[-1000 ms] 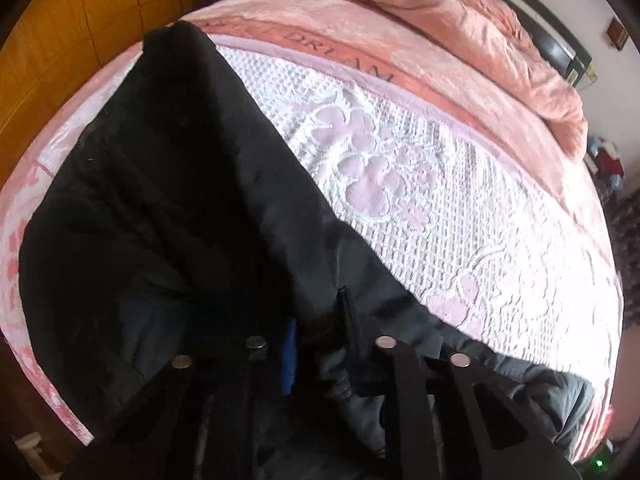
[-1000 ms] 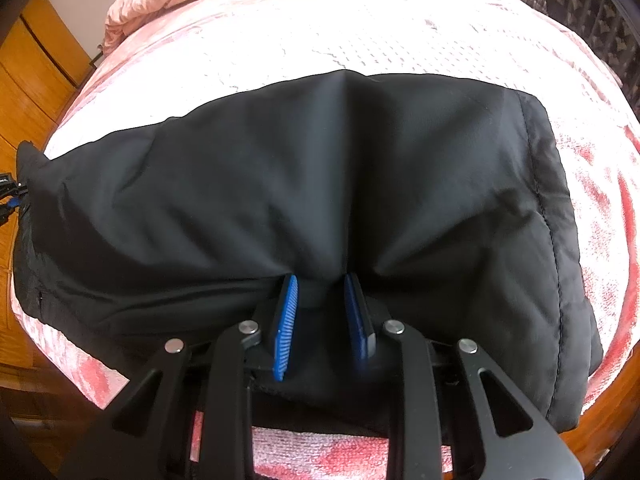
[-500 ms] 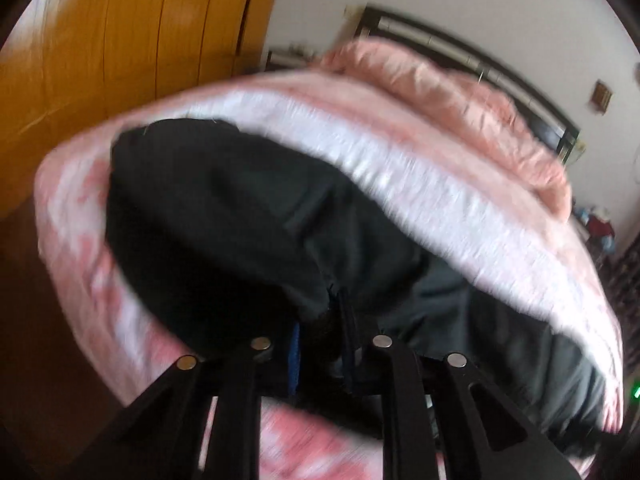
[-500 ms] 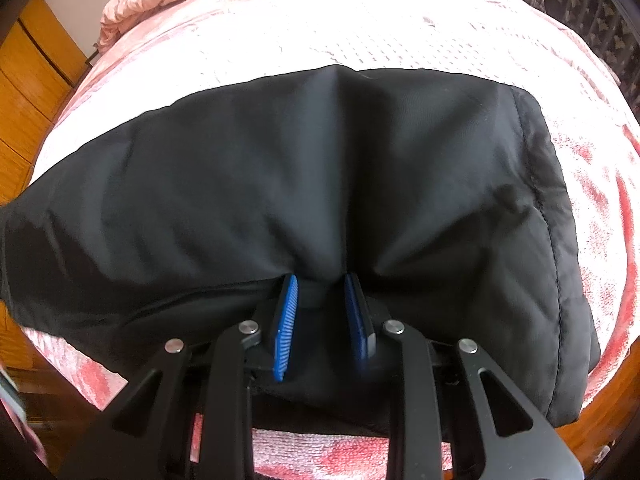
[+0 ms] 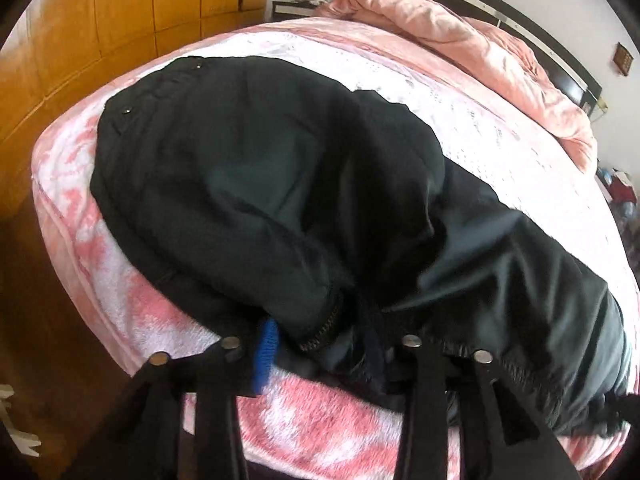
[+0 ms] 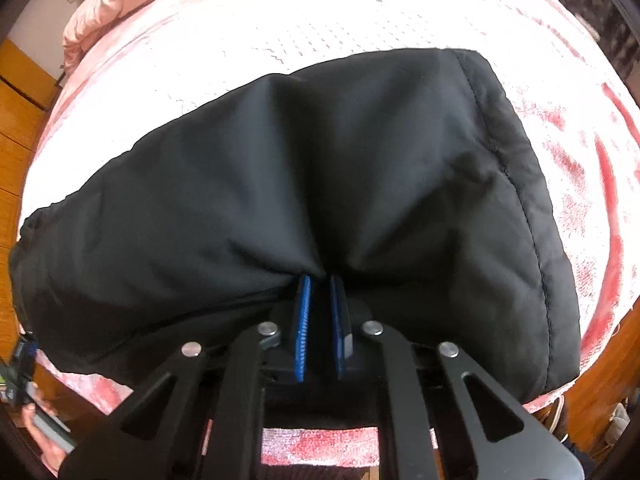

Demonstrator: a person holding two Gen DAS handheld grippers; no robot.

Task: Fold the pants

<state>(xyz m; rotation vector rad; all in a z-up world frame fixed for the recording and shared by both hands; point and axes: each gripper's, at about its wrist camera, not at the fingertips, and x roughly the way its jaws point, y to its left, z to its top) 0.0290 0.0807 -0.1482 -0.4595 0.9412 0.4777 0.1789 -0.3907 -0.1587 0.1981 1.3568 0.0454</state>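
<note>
Black padded pants point(image 5: 280, 184) lie across the near edge of a pink and white bedspread point(image 5: 500, 136). In the left wrist view the waistband end with snaps is at the far left. My left gripper point(image 5: 320, 340) stands wide around the bunched near hem; one blue pad point(image 5: 266, 350) shows and the other is hidden in cloth. In the right wrist view the pants point(image 6: 360, 168) fill the middle. My right gripper point(image 6: 320, 284) is shut on a pinch of their near edge, blue pads close together.
A crumpled pink duvet point(image 5: 460, 40) lies at the head of the bed by a dark headboard point(image 5: 520, 28). Orange wooden wardrobe doors point(image 5: 100, 20) stand left of the bed. Wooden floor point(image 5: 40, 300) lies below the bed edge.
My left gripper lowered the lifted pants end onto the bed and its jaws spread wider. My right gripper kept its pinch and drew the cloth slightly nearer.
</note>
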